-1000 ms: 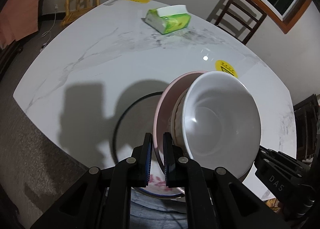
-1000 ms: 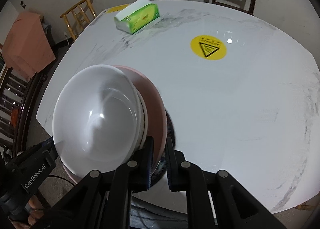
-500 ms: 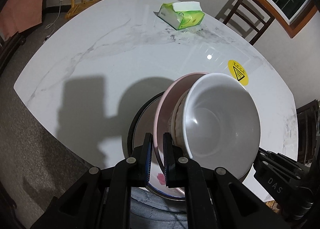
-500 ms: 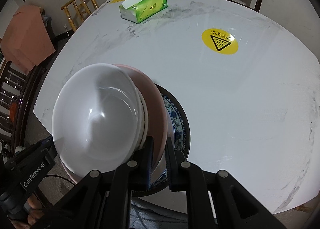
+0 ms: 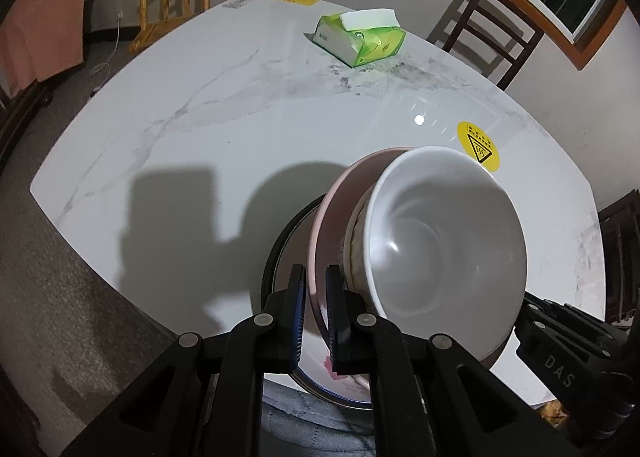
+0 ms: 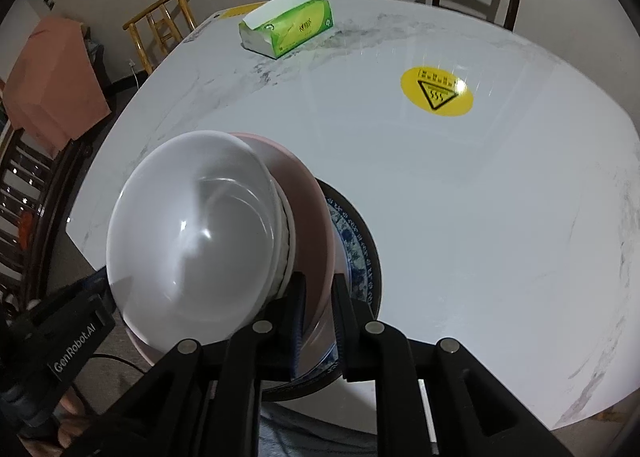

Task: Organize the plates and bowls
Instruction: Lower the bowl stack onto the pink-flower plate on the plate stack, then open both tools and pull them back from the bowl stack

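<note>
Pink plate [image 5: 332, 213], stood on edge with a white bowl [image 5: 444, 241] nested against its face, is pinched at its rim from both sides. The left hand-held gripper [image 5: 316, 311] has its fingers on either side of the pink rim, and the right hand-held gripper [image 6: 320, 315] clamps the opposite edge; the right jaws have just eased apart slightly, with the rim between them. Behind the pink plate a blue-patterned plate [image 6: 356, 245] with a dark rim lies flat near the front edge of the white marble table [image 6: 480, 217]. A green tissue box [image 6: 286, 27] sits well apart at the far side, and a yellow warning sticker [image 6: 437, 91] lies between.
</note>
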`<state>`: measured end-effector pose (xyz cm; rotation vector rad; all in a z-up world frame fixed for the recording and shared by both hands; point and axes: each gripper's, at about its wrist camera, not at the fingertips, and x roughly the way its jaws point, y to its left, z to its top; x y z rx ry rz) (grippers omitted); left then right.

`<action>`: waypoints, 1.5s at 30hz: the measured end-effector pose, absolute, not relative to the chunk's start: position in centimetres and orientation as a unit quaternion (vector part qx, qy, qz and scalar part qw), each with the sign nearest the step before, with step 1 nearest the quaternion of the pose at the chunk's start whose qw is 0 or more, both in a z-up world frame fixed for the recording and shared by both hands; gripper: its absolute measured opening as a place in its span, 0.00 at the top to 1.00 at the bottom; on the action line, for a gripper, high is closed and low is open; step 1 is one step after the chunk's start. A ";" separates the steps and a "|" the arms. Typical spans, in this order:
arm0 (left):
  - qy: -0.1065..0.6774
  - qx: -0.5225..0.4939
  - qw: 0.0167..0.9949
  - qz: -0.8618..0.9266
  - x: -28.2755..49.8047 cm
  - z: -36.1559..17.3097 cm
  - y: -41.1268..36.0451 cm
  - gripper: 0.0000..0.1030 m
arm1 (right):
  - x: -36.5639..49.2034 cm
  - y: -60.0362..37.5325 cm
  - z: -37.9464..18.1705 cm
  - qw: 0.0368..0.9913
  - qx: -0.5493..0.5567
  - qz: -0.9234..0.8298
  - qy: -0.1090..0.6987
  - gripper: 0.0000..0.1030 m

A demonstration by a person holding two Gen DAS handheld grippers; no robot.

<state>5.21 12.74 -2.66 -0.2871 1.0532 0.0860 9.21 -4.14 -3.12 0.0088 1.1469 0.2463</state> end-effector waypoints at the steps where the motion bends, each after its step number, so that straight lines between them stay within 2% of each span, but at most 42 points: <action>1: 0.500 -0.135 0.855 0.043 5.2 -2.7 12.8 0.91 | 9.1 -4.1 -3.1 0.835 0.001 0.113 0.539 0.83; 5: 0.496 -0.132 0.857 0.051 5.1 -2.8 13.1 0.81 | 8.8 -4.3 -3.0 0.845 -0.020 0.102 0.524 0.69; 7: 0.492 -0.126 0.859 0.057 4.8 -2.8 13.2 0.76 | 8.7 -4.6 -2.9 0.847 -0.020 0.099 0.522 0.60; 9: 0.490 -0.128 0.861 0.056 4.6 -2.8 13.3 0.73 | 8.5 -5.1 -2.7 0.851 -0.015 0.099 0.515 0.57; 13: 0.479 -0.123 0.868 0.053 3.8 -2.5 13.3 0.67 | 7.5 -6.1 -1.7 0.864 -0.002 0.108 0.491 0.46; 18: 0.464 -0.120 0.877 0.050 2.4 -2.0 13.0 0.62 | 6.0 -6.8 -1.0 0.878 0.004 0.115 0.464 0.40; 22: 0.449 -0.108 0.886 0.052 1.3 -1.5 12.4 0.59 | 4.5 -7.1 -1.0 0.884 0.011 0.123 0.450 0.38; 30: 0.410 -0.058 0.907 0.083 -1.8 -0.7 10.9 0.45 | 0.8 -6.6 -0.2 0.910 -0.007 0.137 0.391 0.36; 45: 0.402 -0.049 0.910 0.091 -3.6 -0.7 8.6 0.37 | -2.2 -6.7 -2.1 0.904 -0.024 0.147 0.402 0.31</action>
